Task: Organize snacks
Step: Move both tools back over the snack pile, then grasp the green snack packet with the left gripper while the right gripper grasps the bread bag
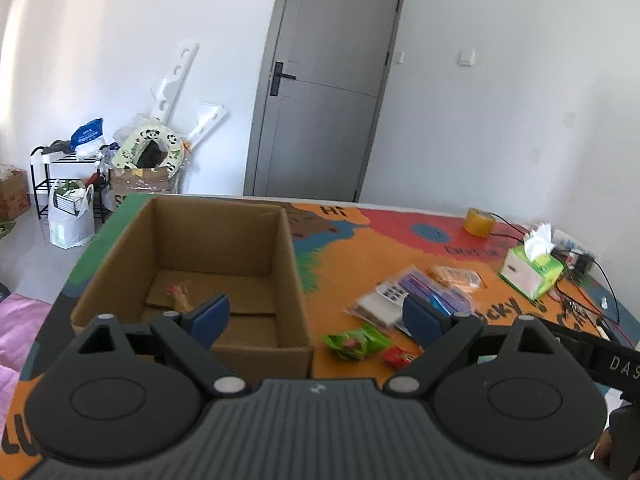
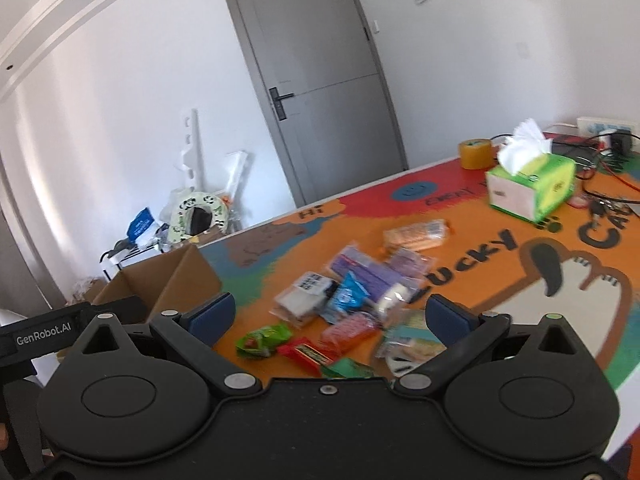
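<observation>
1. White walls and a grey door (image 1: 320,80) stand behind the colourful cartoon-printed tabletop (image 2: 500,280).
2. Left gripper (image 1: 316,314) is spread wide and empty, above the open brown cardboard box (image 1: 224,236).
3. Right gripper (image 2: 330,314) gapes empty over the scattered pile of snack packets (image 2: 352,292).
4. Both point slightly downward.

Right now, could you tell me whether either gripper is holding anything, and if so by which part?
Nothing is held. The left gripper and the right gripper both stand open and empty; the snack packets lie loose on the table.
</observation>
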Demonstrator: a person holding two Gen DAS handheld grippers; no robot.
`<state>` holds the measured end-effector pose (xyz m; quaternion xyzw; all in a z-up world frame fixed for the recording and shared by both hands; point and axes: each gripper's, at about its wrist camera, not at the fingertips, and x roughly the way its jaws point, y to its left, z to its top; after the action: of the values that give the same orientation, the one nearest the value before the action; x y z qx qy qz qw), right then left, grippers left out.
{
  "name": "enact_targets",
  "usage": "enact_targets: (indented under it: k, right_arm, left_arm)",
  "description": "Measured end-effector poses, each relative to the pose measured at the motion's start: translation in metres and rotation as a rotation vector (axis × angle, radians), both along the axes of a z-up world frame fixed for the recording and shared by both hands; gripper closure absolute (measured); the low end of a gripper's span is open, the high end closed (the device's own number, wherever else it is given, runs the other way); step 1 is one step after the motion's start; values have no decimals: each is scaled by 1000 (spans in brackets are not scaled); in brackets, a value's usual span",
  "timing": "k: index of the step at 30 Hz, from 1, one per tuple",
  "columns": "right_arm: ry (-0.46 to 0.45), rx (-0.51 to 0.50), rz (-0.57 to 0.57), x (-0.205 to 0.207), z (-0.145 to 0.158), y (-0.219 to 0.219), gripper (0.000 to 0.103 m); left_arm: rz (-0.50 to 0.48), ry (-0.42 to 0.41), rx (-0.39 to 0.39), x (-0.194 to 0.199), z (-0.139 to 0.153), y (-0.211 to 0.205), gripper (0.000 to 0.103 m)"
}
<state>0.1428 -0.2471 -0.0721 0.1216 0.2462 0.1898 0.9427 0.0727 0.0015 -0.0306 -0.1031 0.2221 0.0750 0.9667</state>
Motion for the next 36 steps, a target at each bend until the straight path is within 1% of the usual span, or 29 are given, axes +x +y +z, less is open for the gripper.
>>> enact_targets:
  k: [4,8,11,13,18,21,25,29,33,36]
  right_arm:
    - [-5,-24,-30,-3,-3,-10,0]
    - [19,-12,-42,-2,-7,-23,0]
    - [21,-57,-53,-3,-10,-28,0]
    - [23,-81,-55,-3,-13,-31,0]
    - [56,-49,-48,3,-18,-45,0]
    - [82,-55,-46,7,-25,-49,0]
    - [119,-54,-57,14,-37,-56,2]
    - [138,-58,-59,20,-46,-60,6]
    - [152,-61,-63,24,-54,-64,9]
    - [156,-67,-75,27,-59,-69,11]
  left_arm:
    - [-18,4,16,-1,-1,-12,10]
    - [-29,28,23,0,-3,-23,10]
    - [-32,48,57,3,-7,-35,10]
    - [-43,50,60,5,-10,-42,10]
    - [-89,52,68,8,-15,-58,10]
    - [-106,45,76,10,-18,-67,11]
    - [-120,64,69,18,-26,-76,13]
    - [-131,81,67,27,-35,-85,19]
    - [-152,109,44,37,-46,-92,29]
    - [-155,121,44,44,-53,-99,31]
